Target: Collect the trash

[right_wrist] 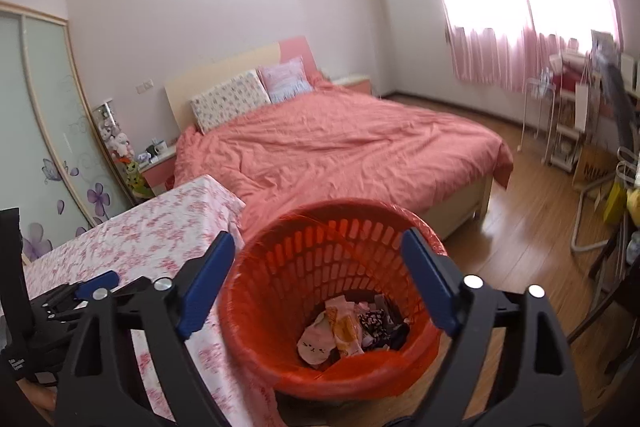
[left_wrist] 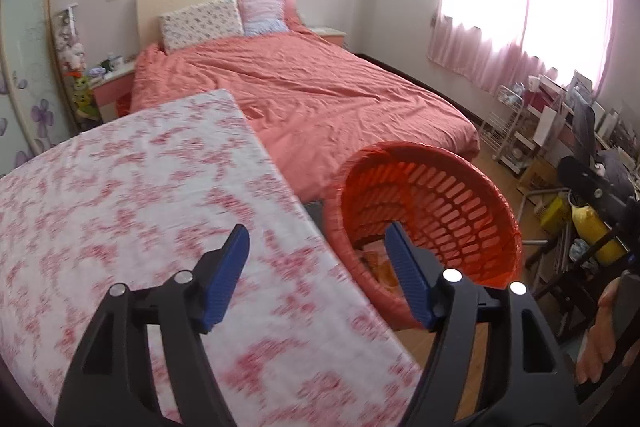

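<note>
The red slatted basket (right_wrist: 336, 303), lined with a thin red bag, stood on the wooden floor (right_wrist: 520, 227), close against the side of the table with the pink-flowered cloth (right_wrist: 152, 239) and just in front of the foot of the bed with the coral cover (right_wrist: 340, 147). At the bottom of the basket lay a small heap of crumpled wrappers and scraps (right_wrist: 352, 331), pink, orange and dark-patterned.

The right gripper (right_wrist: 318, 275) hung above the basket, tilted downward toward its mouth. Its blue-padded jaws stood wide apart, one over each side of the rim, and nothing was between them but the view into the basket. The left gripper (left_wrist: 316, 271) pointed more steeply down, over the edge of the table beside the basket. Its jaws also stood apart and empty, the left pad over the cloth and the right pad in front of the basket's opening.

Only the right wrist view looked straight into the basket and showed the heap plainly; it also caught the left gripper at its lower left edge, above the cloth. In the left wrist view the basket (left_wrist: 424, 223) appeared leaning, with only a glimpse of its contents. That view alone showed a person's hand (left_wrist: 600, 339) at the lower right edge, beyond the basket, on a dark handle.
</note>
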The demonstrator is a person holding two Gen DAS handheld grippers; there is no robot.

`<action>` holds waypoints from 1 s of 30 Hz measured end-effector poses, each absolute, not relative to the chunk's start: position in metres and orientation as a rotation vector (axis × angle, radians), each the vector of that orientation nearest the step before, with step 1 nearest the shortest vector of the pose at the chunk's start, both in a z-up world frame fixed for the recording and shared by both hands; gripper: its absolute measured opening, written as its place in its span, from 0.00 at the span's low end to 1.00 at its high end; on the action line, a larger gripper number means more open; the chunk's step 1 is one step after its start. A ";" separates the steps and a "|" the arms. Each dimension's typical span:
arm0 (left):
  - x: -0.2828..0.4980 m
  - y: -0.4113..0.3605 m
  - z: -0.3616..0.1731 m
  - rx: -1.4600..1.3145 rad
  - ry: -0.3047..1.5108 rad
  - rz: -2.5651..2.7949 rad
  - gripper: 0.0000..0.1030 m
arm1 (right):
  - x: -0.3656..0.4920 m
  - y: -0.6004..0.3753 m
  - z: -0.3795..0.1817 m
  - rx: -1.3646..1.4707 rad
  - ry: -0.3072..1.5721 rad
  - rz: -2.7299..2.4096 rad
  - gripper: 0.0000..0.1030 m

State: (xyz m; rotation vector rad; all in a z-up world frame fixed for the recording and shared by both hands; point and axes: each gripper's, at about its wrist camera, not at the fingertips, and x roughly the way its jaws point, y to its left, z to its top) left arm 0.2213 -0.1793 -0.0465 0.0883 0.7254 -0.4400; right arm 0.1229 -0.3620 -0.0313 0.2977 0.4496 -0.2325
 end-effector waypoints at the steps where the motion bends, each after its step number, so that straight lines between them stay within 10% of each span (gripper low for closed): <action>1: 0.213 -0.167 -0.044 0.085 0.711 -0.419 0.72 | 0.116 -0.353 -0.027 0.281 0.436 -0.232 0.87; 13: 0.110 -0.050 -0.027 0.060 0.546 -0.159 0.96 | 0.051 -0.274 -0.009 0.171 0.350 -0.354 0.98; 30: 0.026 0.005 -0.026 0.011 0.495 0.017 0.96 | 0.012 -0.215 -0.032 0.061 0.366 -0.514 0.98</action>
